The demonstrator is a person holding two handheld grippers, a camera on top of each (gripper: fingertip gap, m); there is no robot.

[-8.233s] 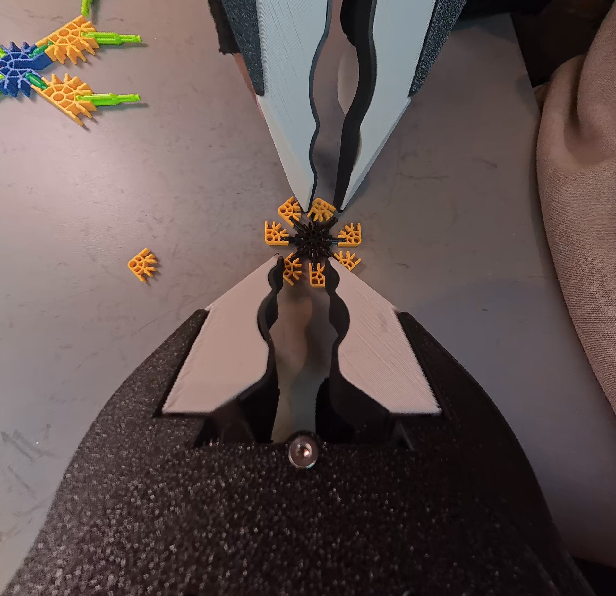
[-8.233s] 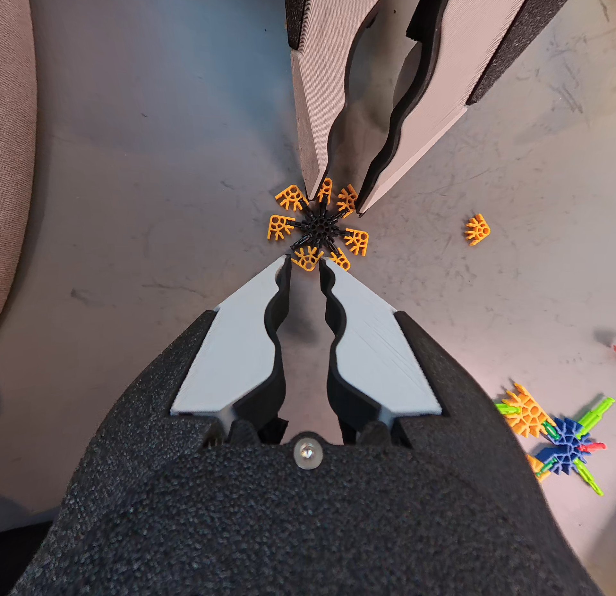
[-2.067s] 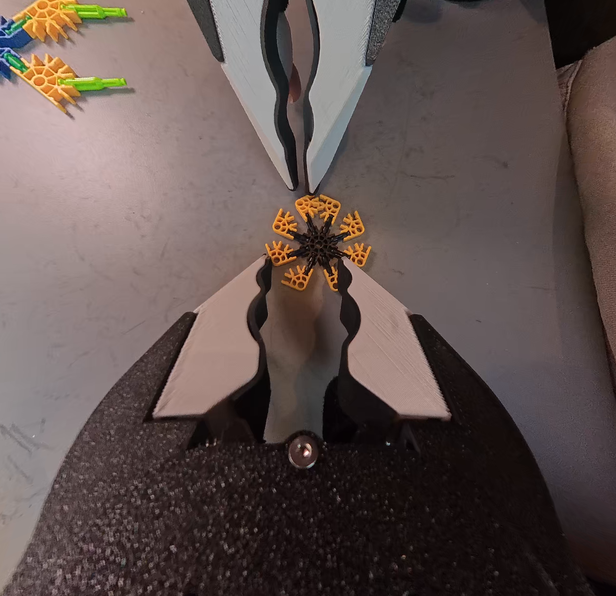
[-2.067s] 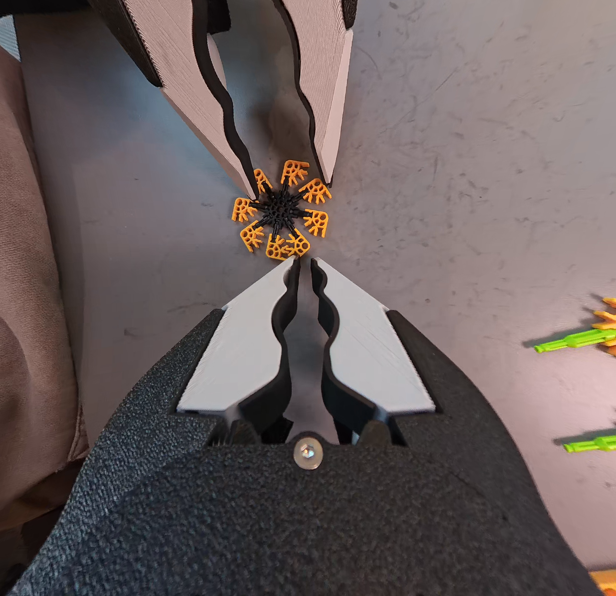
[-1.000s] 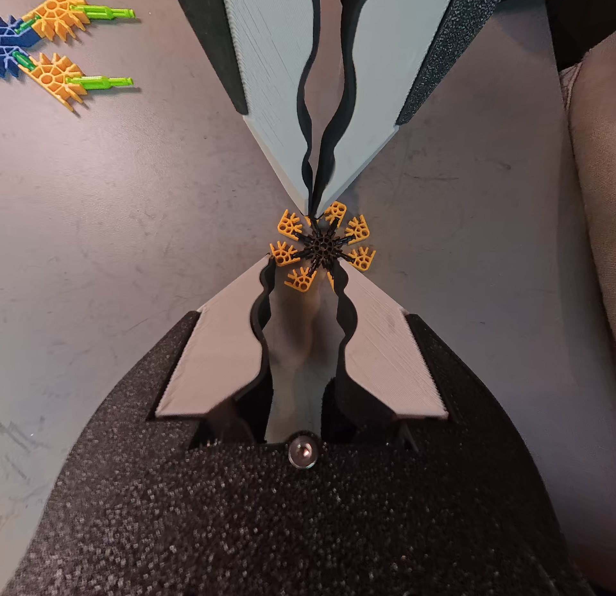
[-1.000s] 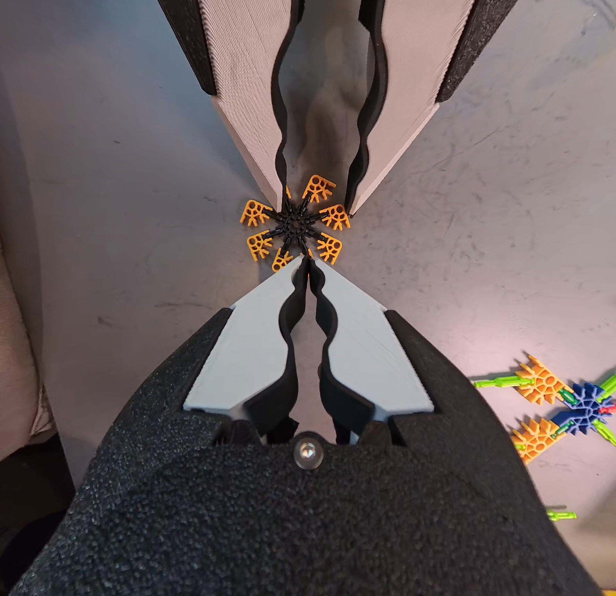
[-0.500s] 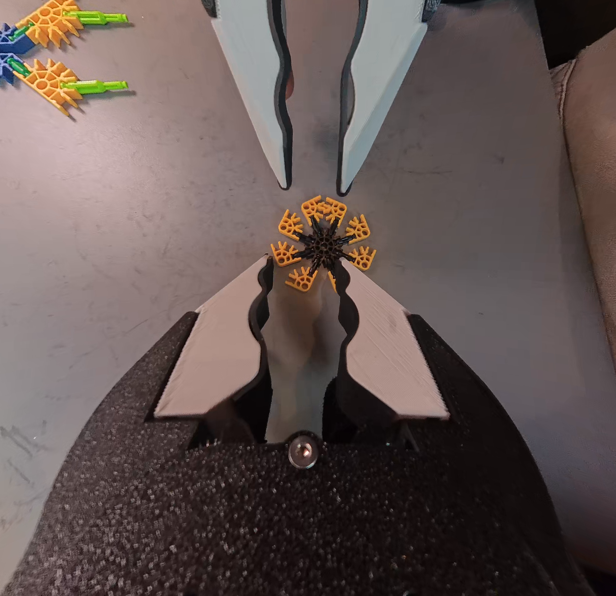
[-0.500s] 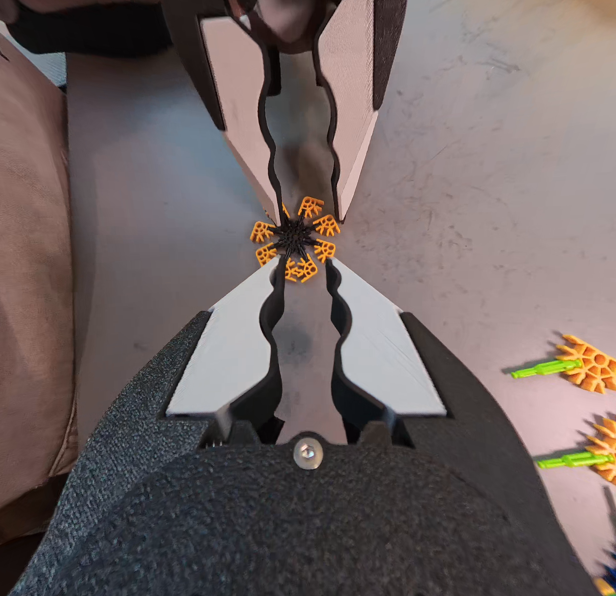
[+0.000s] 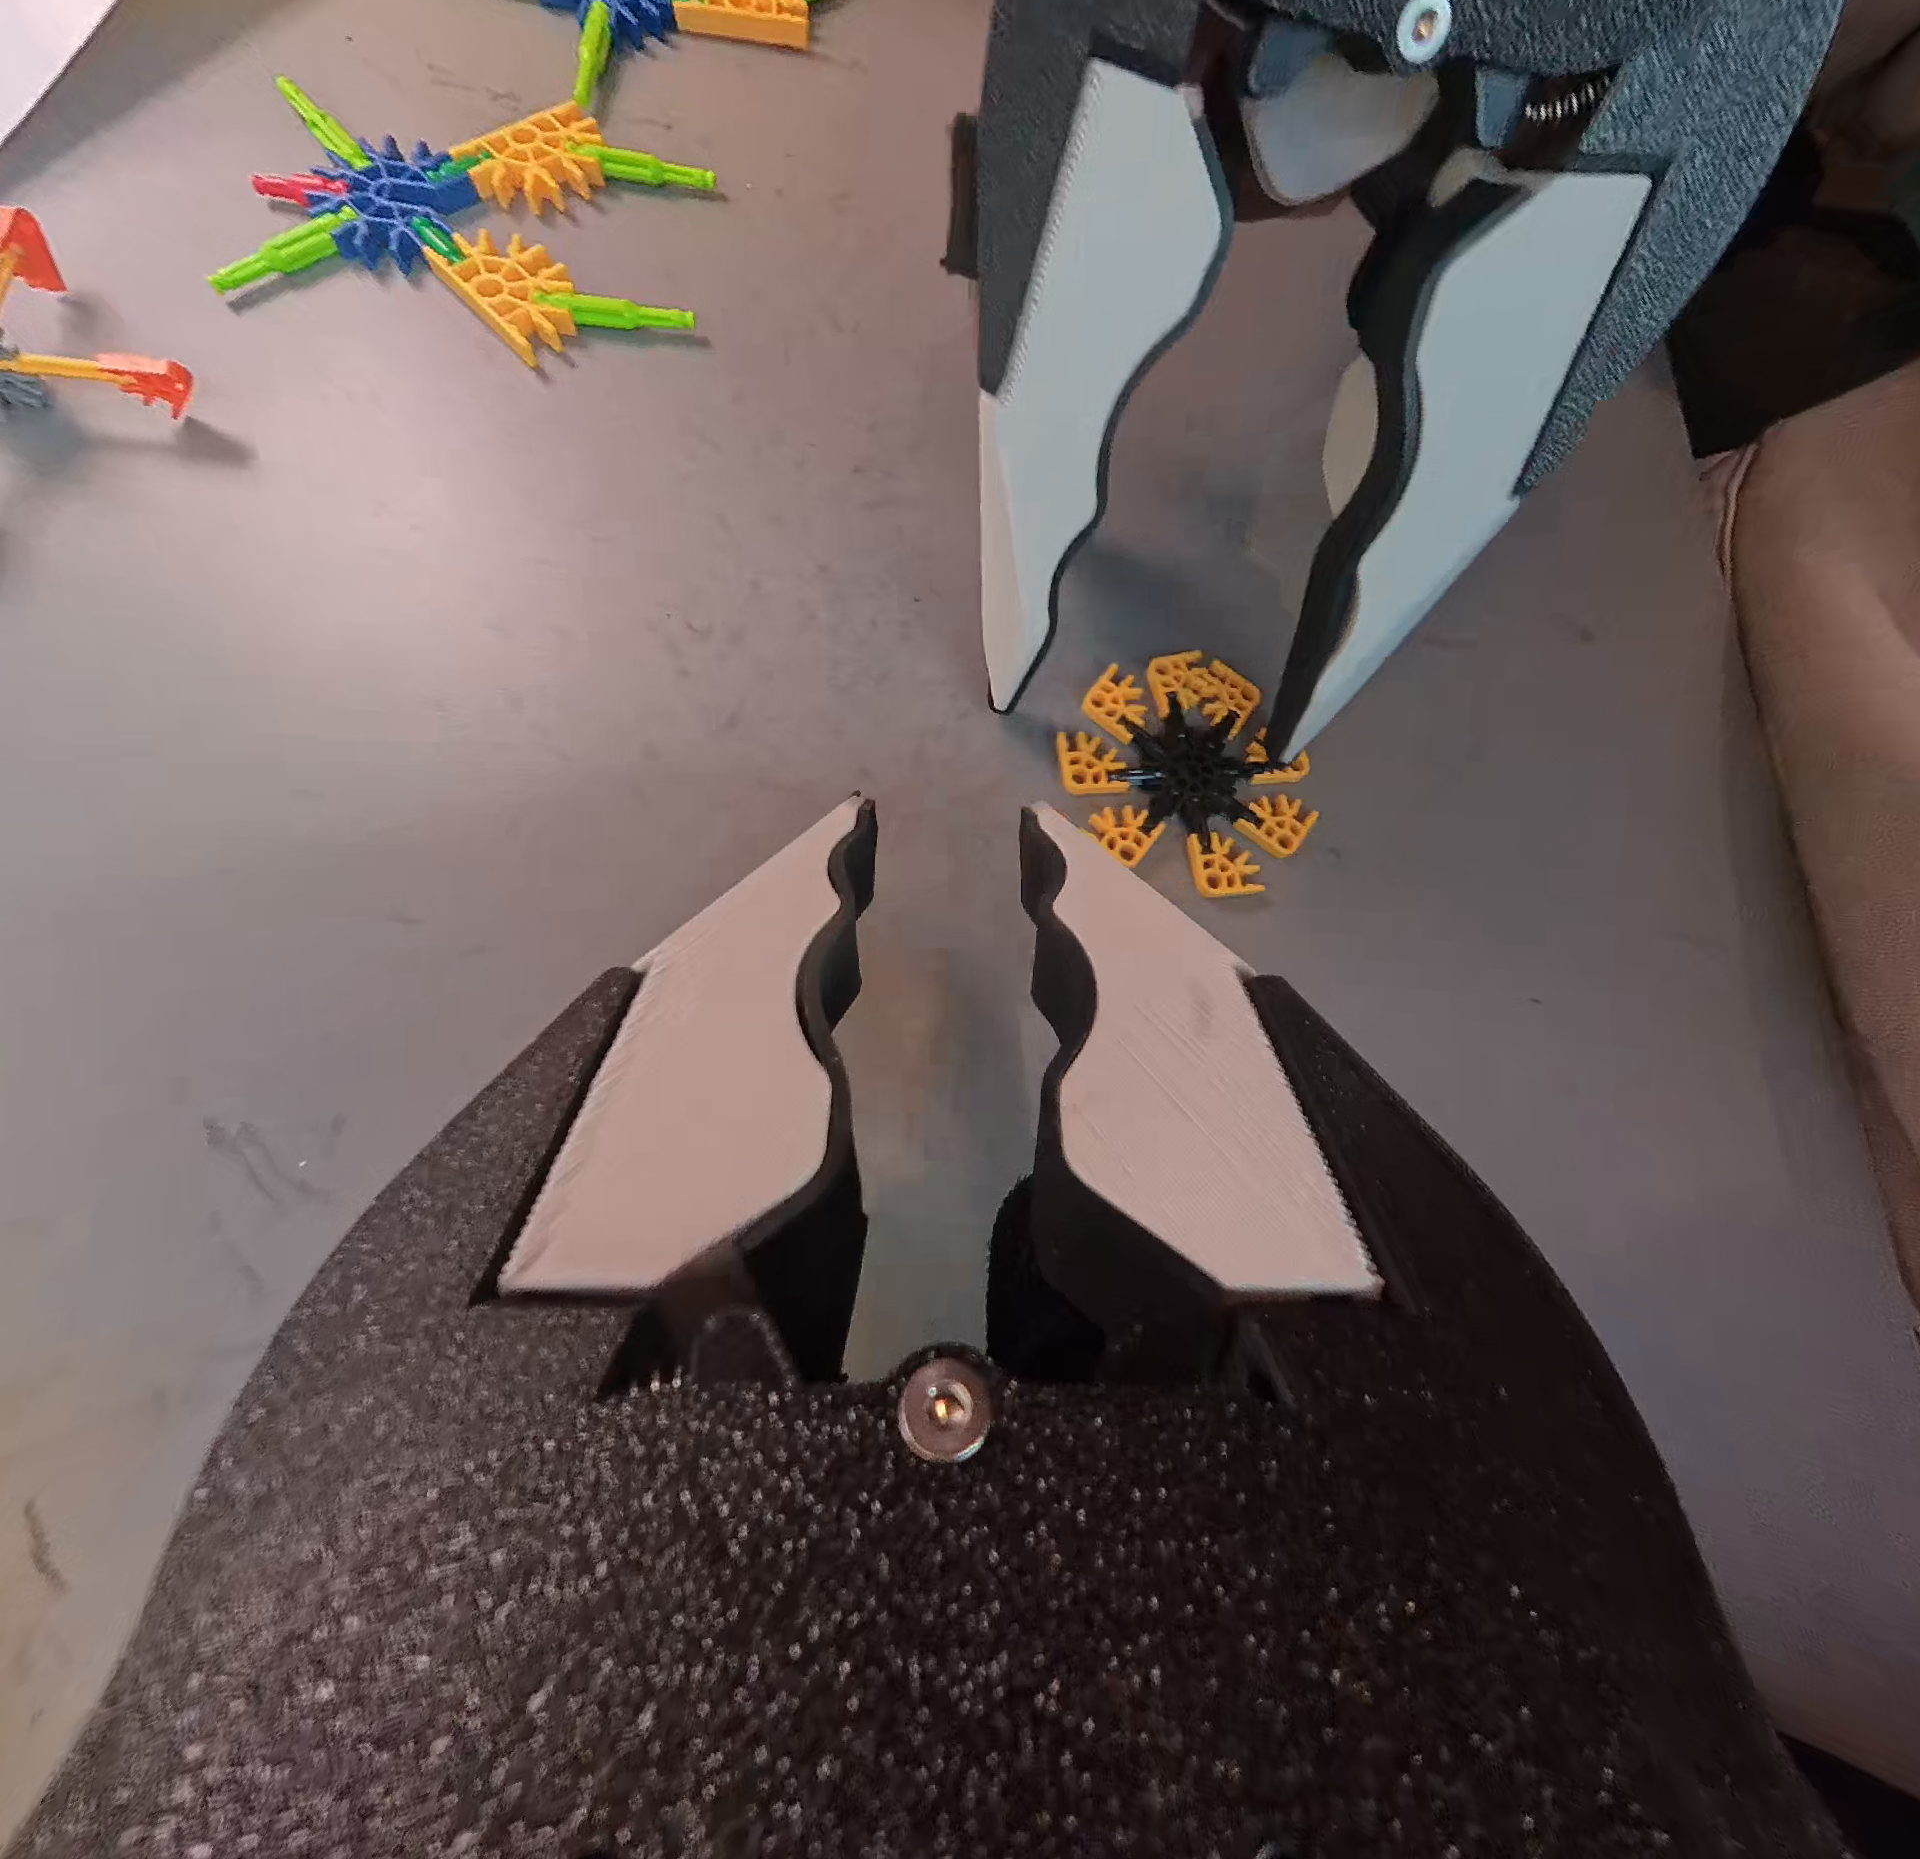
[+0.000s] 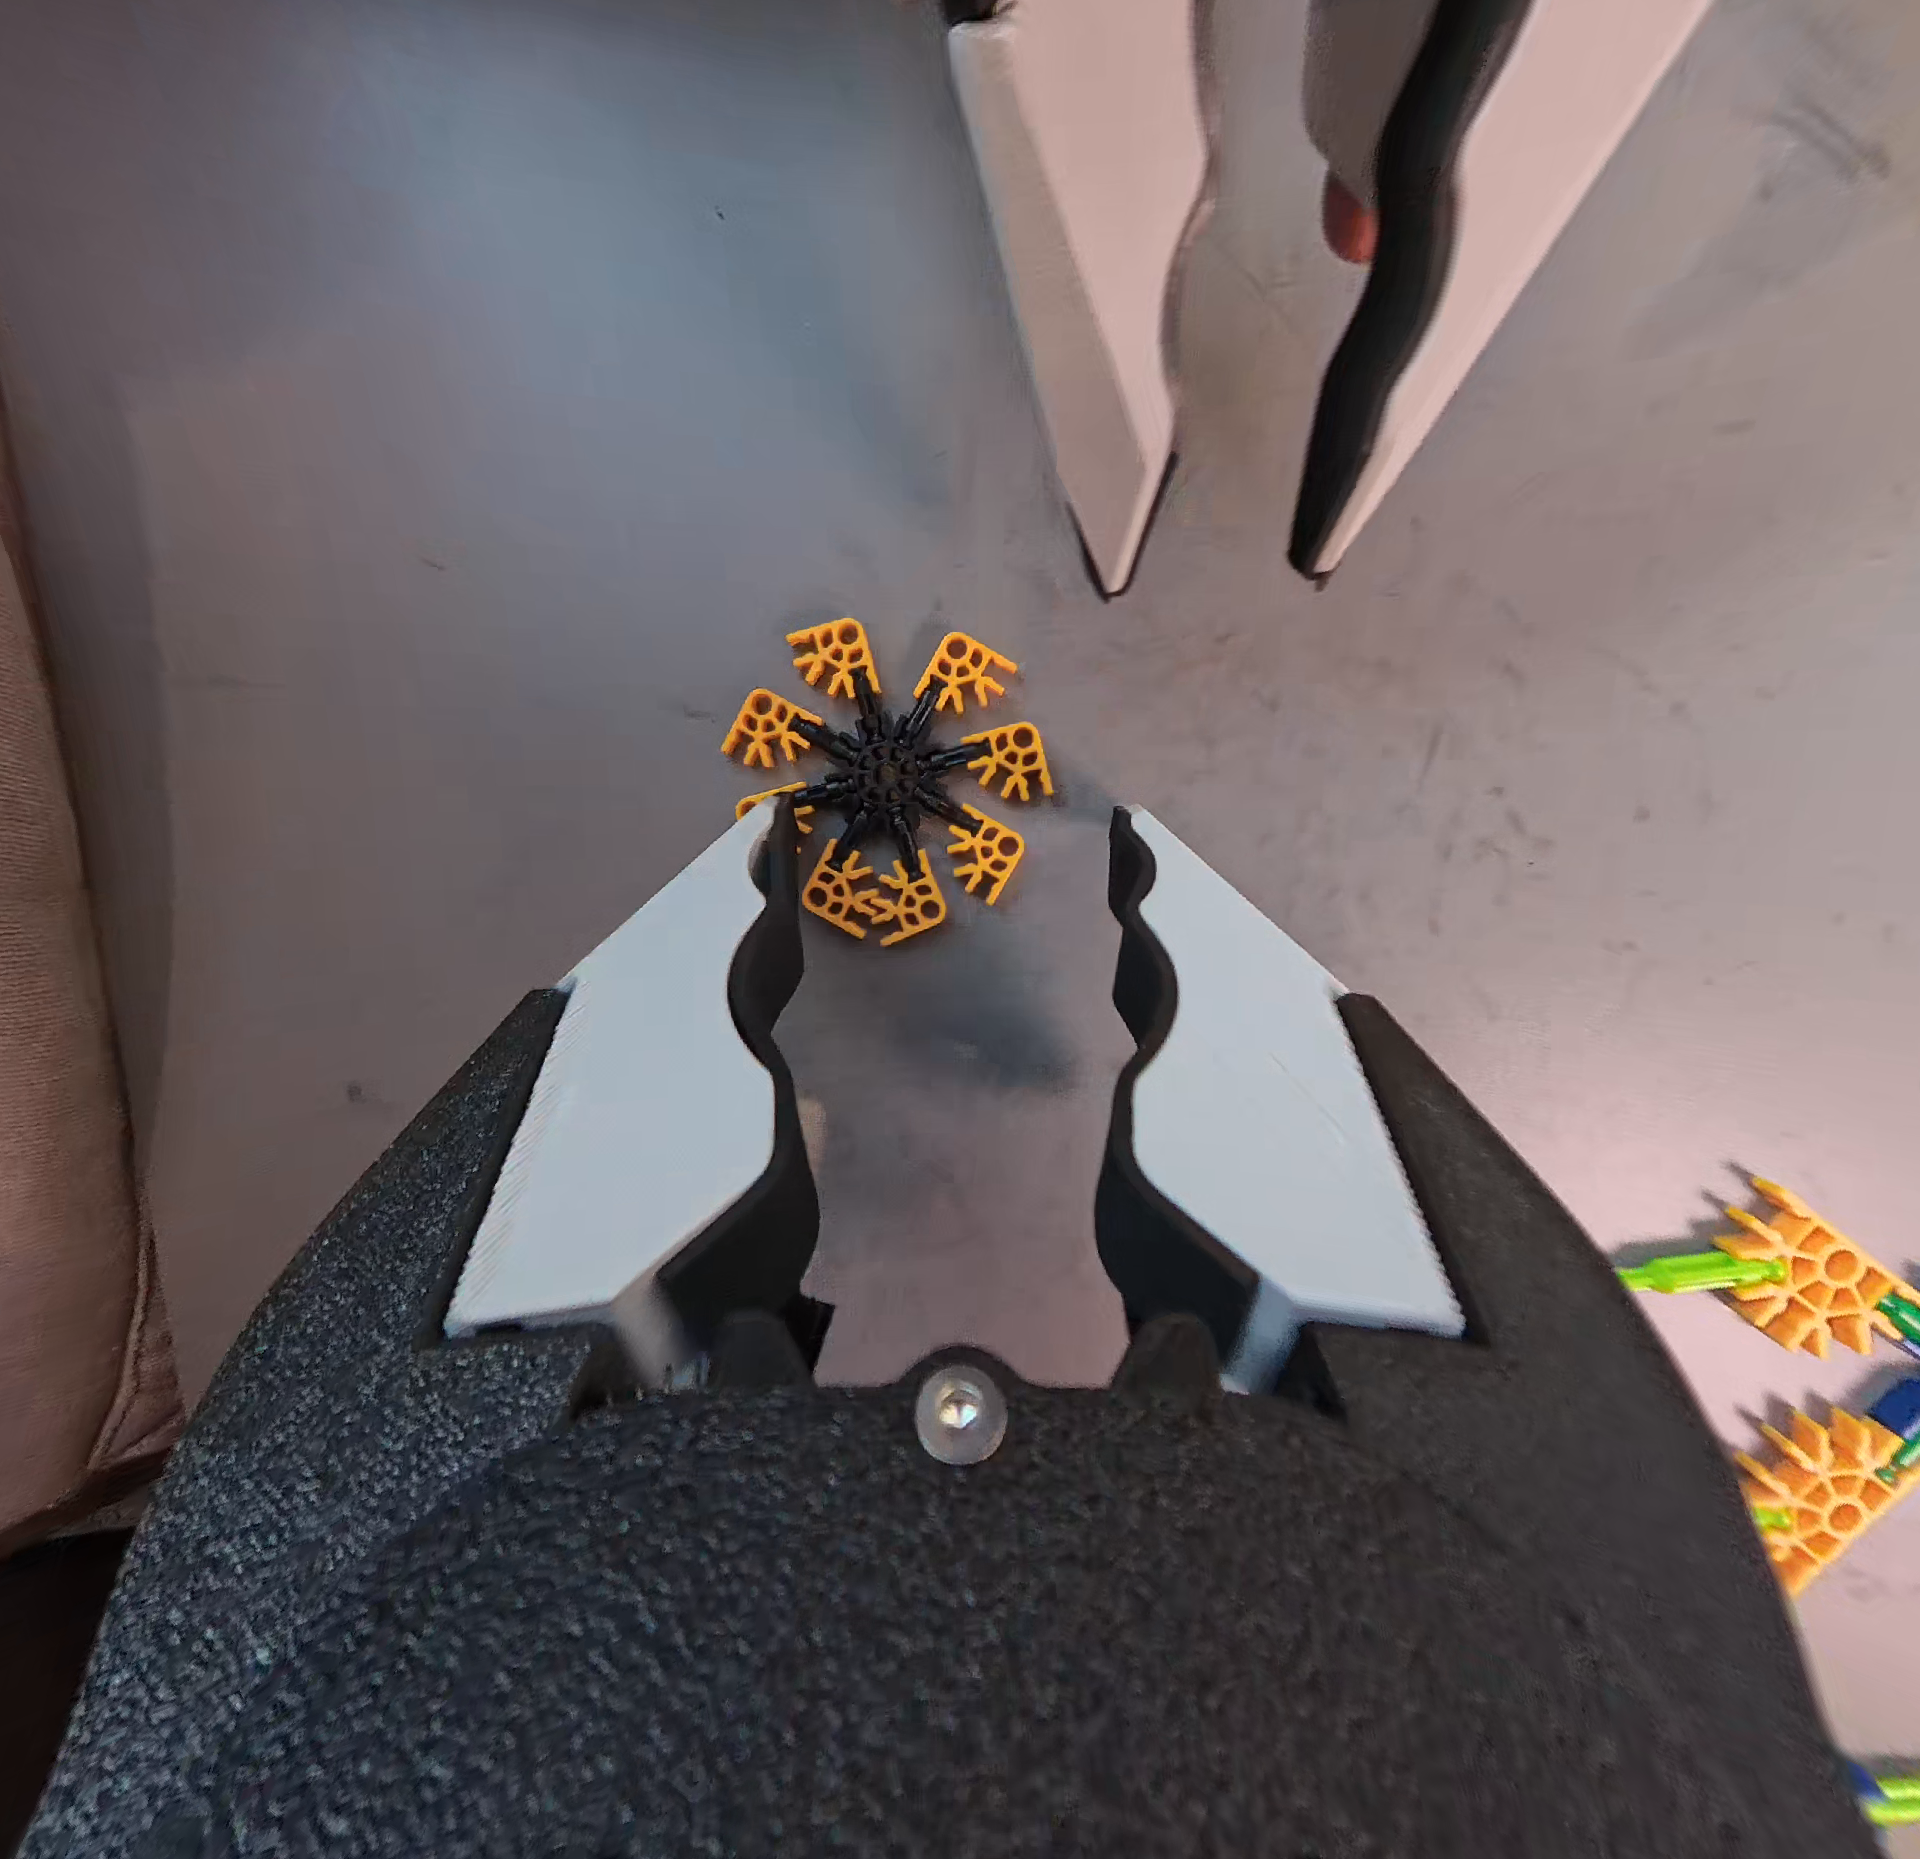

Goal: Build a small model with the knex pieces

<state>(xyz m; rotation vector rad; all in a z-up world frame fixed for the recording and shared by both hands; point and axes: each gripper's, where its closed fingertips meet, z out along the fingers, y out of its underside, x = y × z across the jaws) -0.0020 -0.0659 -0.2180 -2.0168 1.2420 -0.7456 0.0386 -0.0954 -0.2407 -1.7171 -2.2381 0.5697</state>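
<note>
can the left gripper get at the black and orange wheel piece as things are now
Probably yes. The left gripper is open and empty, and the wheel piece lies flat on the table just off its right fingertip. The open right gripper crowds the far side, one fingertip over an orange tab.

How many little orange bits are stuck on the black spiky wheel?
8 orange bits ring the black wheel: two overlap nearest the right gripper, one peeks from behind its finger, five fan around the rest. None looks fully hidden.
</note>
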